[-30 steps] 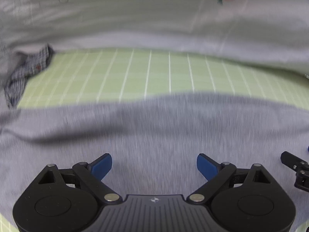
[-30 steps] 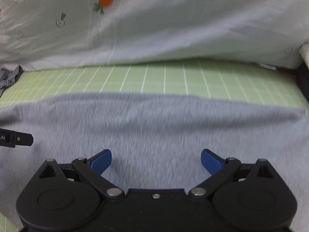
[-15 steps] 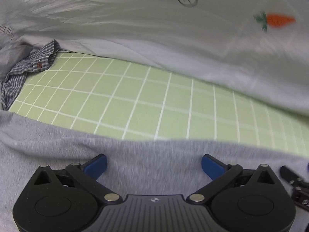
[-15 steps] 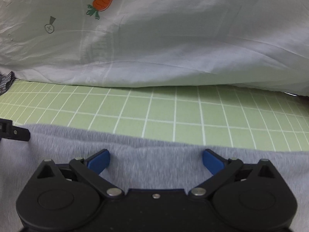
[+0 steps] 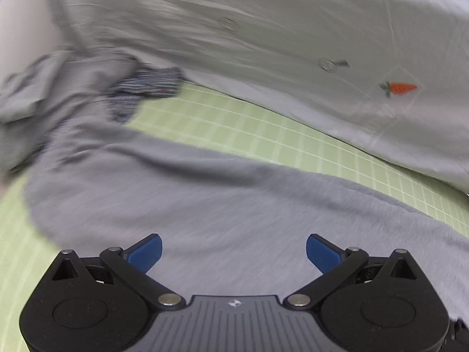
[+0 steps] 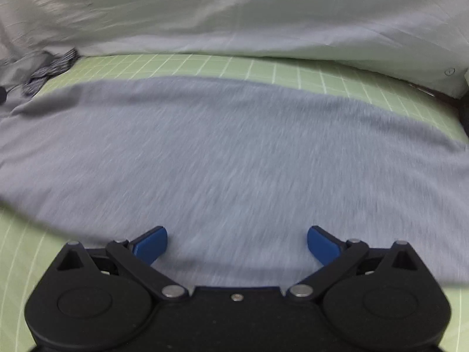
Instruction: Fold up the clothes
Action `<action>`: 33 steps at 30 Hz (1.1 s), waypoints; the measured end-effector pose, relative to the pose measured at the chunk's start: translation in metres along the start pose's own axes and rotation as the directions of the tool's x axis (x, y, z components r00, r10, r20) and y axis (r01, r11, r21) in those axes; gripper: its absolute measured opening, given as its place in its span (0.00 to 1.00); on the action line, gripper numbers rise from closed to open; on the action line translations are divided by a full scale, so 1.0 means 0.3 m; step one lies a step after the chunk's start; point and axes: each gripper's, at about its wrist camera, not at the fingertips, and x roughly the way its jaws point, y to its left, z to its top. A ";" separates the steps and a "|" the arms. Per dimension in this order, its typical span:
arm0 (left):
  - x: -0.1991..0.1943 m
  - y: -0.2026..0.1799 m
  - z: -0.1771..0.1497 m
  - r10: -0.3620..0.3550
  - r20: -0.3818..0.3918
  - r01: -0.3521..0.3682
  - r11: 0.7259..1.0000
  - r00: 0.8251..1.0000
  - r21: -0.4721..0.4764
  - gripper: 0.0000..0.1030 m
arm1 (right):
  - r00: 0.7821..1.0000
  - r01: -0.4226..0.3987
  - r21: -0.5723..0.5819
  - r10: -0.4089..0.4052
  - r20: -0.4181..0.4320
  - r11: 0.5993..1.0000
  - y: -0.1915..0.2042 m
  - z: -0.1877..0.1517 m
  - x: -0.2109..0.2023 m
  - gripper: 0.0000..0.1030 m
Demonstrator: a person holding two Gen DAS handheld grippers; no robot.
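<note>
A grey knit garment (image 5: 234,199) lies spread flat on a green grid mat (image 5: 249,123). It also fills the middle of the right wrist view (image 6: 234,146). My left gripper (image 5: 233,252) is open and empty, hovering over the garment's near part. My right gripper (image 6: 237,245) is open and empty over the garment's near edge. Both views are motion-blurred.
A white sheet with carrot prints (image 5: 293,44) bunches along the far side of the mat, and shows in the right wrist view (image 6: 263,14). A checked shirt (image 5: 146,88) and grey cloth pile (image 5: 44,94) lie at the far left. Green mat (image 6: 23,252) shows at the near left.
Both grippers have pulled back and risen, so more of the grey garment shows in front of them. The left view has swung left toward the clothes pile. Both stay open.
</note>
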 end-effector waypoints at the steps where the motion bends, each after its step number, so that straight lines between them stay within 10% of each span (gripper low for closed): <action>1: -0.039 0.030 -0.017 0.006 0.006 -0.006 1.000 1.000 -0.010 1.00 | 1.000 -0.013 -0.011 0.013 -0.016 1.000 0.014 -0.024 -0.026 1.00; 18: -0.281 0.554 -0.119 0.004 0.001 -0.004 0.987 1.000 -0.160 1.00 | 0.993 0.027 0.251 -0.055 0.104 0.968 0.223 -0.097 -0.332 1.00; 33: 0.036 0.947 0.045 -0.070 -0.090 0.037 0.946 0.993 -0.323 1.00 | 0.987 0.097 0.368 -0.136 0.081 0.925 0.466 0.037 -0.241 1.00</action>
